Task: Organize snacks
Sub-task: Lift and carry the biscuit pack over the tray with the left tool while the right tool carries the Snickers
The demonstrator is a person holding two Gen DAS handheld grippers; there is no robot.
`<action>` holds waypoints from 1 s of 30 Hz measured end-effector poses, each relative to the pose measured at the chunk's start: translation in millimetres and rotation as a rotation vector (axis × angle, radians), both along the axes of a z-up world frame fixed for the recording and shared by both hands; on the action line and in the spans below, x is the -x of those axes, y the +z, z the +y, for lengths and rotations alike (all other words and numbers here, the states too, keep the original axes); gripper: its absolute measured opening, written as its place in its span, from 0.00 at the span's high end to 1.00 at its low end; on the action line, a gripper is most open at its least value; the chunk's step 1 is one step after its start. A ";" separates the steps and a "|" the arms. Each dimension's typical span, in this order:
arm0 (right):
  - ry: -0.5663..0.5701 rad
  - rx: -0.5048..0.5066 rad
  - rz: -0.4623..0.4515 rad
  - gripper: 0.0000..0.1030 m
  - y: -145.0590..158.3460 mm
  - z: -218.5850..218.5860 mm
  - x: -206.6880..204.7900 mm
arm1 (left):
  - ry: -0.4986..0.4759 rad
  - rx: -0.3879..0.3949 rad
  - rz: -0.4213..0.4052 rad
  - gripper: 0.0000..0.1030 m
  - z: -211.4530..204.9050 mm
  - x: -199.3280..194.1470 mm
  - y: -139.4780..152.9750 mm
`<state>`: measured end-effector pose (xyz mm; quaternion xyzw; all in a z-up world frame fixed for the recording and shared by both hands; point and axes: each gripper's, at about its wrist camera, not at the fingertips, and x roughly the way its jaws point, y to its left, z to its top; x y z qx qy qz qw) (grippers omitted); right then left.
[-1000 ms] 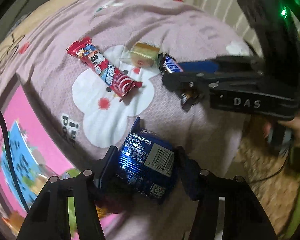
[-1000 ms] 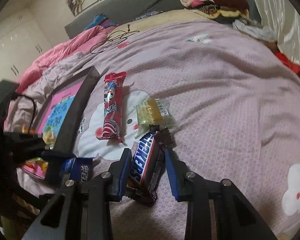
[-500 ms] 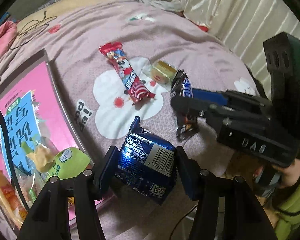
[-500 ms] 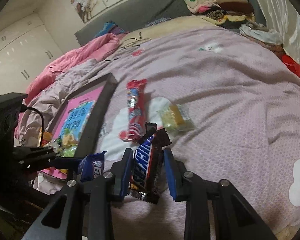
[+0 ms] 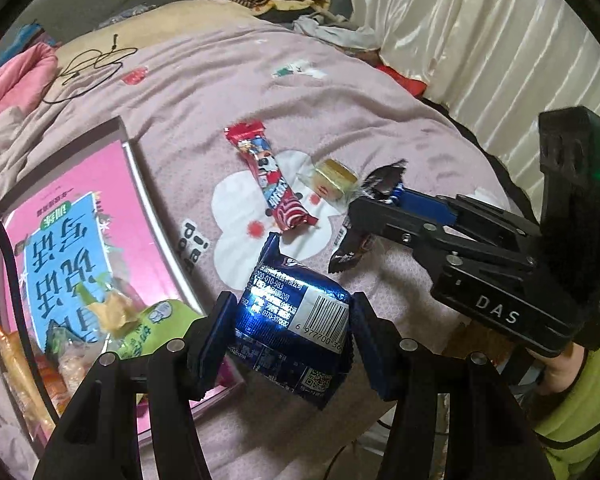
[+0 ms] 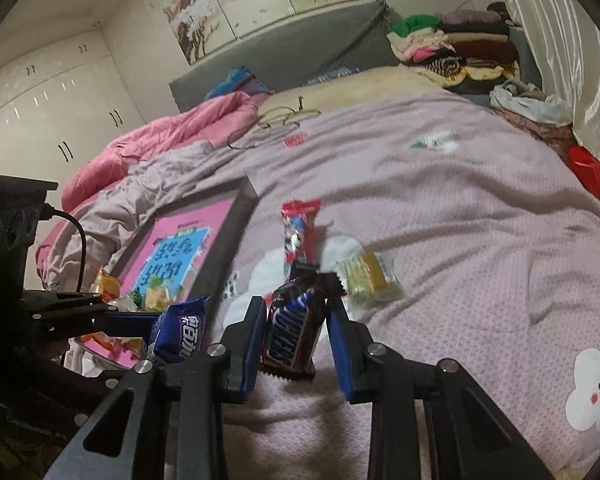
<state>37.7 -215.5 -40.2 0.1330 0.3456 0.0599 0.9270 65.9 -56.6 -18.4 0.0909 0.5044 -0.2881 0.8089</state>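
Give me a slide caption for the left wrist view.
Left gripper holds blue snack pack; right gripper holds chocolate bar over the bed.

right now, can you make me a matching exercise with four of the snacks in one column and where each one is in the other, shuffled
Things:
1. shiny blue foil snack packet
2. dark brown chocolate bar
3. long red candy wrapper
4. clear-wrapped yellow cake square

Places:
A. lying on the bedspread beside the red wrapper
B. gripped in the left tongs
C. lying on the white cloud print
D. gripped in the right tongs

Pairs: 1-B, 2-D, 3-C, 4-A
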 end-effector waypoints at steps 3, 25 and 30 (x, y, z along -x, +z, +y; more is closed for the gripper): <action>0.008 -0.002 -0.021 0.70 4.4 2.3 1.6 | 0.014 0.012 -0.005 0.42 4.1 0.1 3.1; 0.104 -0.052 -0.116 0.71 35.8 38.3 8.8 | 0.090 0.054 -0.065 0.42 42.6 13.5 36.8; 0.139 -0.063 -0.127 0.71 42.4 53.5 10.0 | 0.137 0.051 -0.096 0.42 62.6 14.0 44.9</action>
